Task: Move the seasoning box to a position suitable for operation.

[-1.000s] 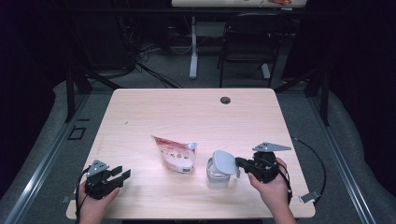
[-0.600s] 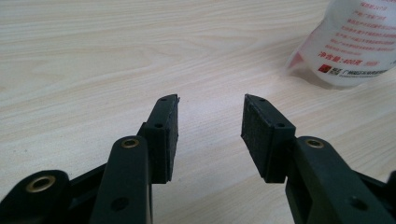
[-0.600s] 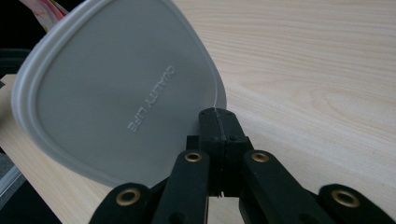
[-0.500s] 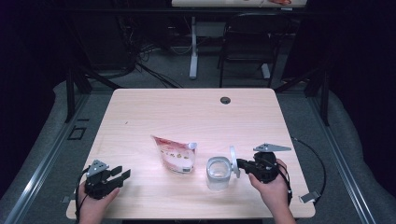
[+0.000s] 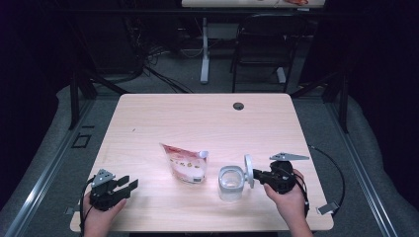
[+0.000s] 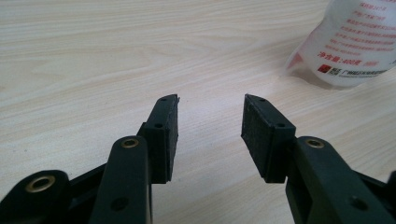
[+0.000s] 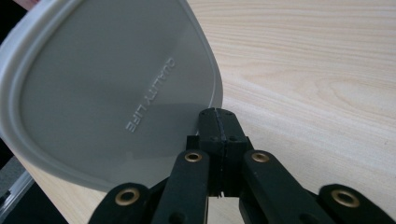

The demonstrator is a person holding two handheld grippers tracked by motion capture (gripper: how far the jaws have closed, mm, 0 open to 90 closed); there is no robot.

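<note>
The grey round plastic lid (image 7: 107, 93) is pinched at its edge by the right gripper (image 5: 258, 176), whose black jaws are pressed together on the thin rim. In the high view the lid (image 5: 247, 171) stands on its edge, just to the right of the clear round plastic container (image 5: 230, 181), which rests open on the light wooden table (image 5: 197, 118). Whether the lid touches the container is hard to tell. A red and white foil pouch (image 5: 185, 162) lies left of the container. Near the front left corner, the left gripper (image 5: 129, 183) hovers with its jaws spread apart and nothing between them.
</note>
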